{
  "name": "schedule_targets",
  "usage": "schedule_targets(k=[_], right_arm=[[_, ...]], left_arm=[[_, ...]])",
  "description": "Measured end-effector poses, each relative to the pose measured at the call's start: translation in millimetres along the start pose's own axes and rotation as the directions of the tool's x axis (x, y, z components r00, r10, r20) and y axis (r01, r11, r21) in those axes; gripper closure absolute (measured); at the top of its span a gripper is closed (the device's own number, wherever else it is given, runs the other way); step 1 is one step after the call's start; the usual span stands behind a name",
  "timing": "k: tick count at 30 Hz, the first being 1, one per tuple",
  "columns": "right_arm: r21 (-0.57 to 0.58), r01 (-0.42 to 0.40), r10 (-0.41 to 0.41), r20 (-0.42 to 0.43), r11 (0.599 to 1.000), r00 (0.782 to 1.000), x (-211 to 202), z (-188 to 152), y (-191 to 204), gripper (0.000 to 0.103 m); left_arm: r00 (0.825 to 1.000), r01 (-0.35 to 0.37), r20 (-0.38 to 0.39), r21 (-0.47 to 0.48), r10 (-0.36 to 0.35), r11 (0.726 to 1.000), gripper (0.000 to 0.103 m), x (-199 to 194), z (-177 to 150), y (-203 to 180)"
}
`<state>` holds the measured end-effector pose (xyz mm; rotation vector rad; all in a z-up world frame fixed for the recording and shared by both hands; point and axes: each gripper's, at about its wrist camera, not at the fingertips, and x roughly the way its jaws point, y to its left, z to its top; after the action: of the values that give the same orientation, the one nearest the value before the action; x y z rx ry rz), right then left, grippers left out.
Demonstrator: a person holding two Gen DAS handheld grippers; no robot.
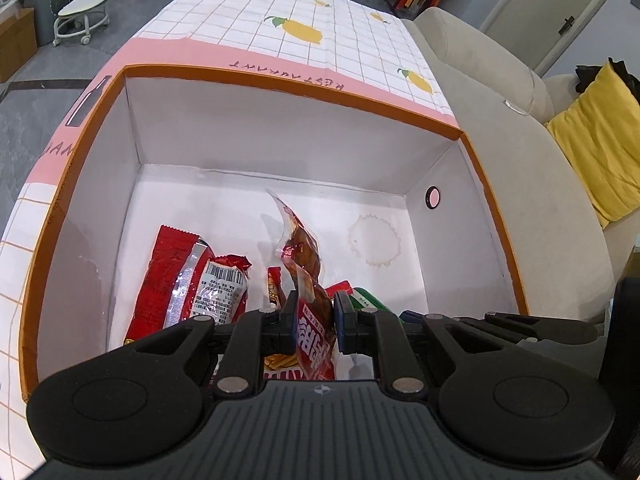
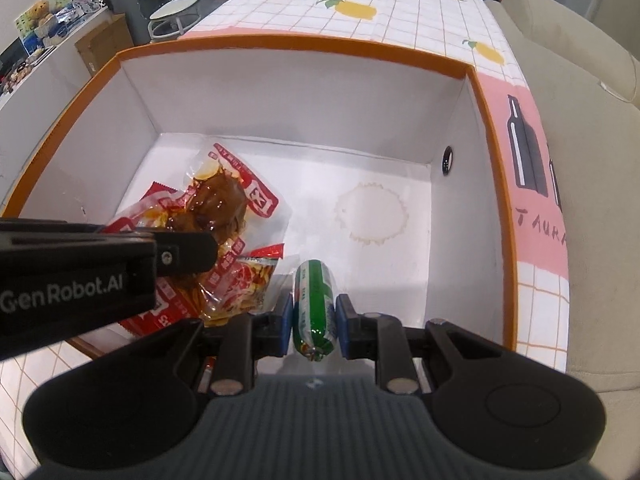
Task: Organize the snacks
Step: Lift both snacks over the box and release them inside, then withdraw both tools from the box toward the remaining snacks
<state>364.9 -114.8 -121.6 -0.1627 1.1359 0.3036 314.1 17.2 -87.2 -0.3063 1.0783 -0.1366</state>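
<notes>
Nearest the lens, the left gripper (image 1: 313, 322) pinches a clear pouch (image 1: 306, 280) of brown meat, its jaws nearly together on the printed lower end while the top stands up toward 12 o'clock over the box (image 1: 280, 80). The right gripper (image 2: 313, 322) holds a green sausage (image 2: 313, 300) across its middle, jaws narrow, the tube pointing to 12 o'clock above the box floor.

Both look light. The pouch is limp film and probably slick, so it will flop and swing; a pinch on the flat sealed edge should hold better than one on the bulging meat. The sausage seems firm but round and glossy, so it may roll or slip lengthwise; a grip at mid-length suits it.

Red packets (image 1: 192, 280) already lie in the box at 9 o'clock of the pouch. The box stands on the checked counter (image 1: 280, 12).
</notes>
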Motion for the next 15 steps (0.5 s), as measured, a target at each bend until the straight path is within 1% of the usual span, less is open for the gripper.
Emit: schedule_targets(k=[6,9,11,13,15], right_arm=[[0.008,0.004,-0.004,0.010,1.000,1.000,-4.7,2.7,0.0,0.082],[0.008,0.005,-0.005,0.020,1.000,1.000,-9.9,3.8,0.1,0.072],[0.005,0.012,-0.012,0.030,1.000,0.999,-14.5,4.0,0.9,0.070],[0.008,0.012,-0.013,0.040,1.000,0.999,-19.8,4.0,1.0,0.064],[0.012,0.011,-0.012,0.053,1.000,0.999,-26.3,3.6,0.9,0.063]], left_arm=[[1.000,-0.028,0.005,0.015,0.028,0.999,0.075,-4.2,1.4,-1.6],[0.999,-0.043,0.019,0.017,0.043,0.999,0.063,-9.8,0.5,-1.2],[0.997,-0.054,0.050,0.026,0.052,0.998,0.048,-16.3,-1.0,-2.2],[0.995,-0.061,0.077,0.034,0.058,0.998,0.039,-23.8,-2.1,-3.6],[0.994,-0.063,0.096,0.041,0.058,0.997,0.039,-31.4,-2.6,-5.2]])
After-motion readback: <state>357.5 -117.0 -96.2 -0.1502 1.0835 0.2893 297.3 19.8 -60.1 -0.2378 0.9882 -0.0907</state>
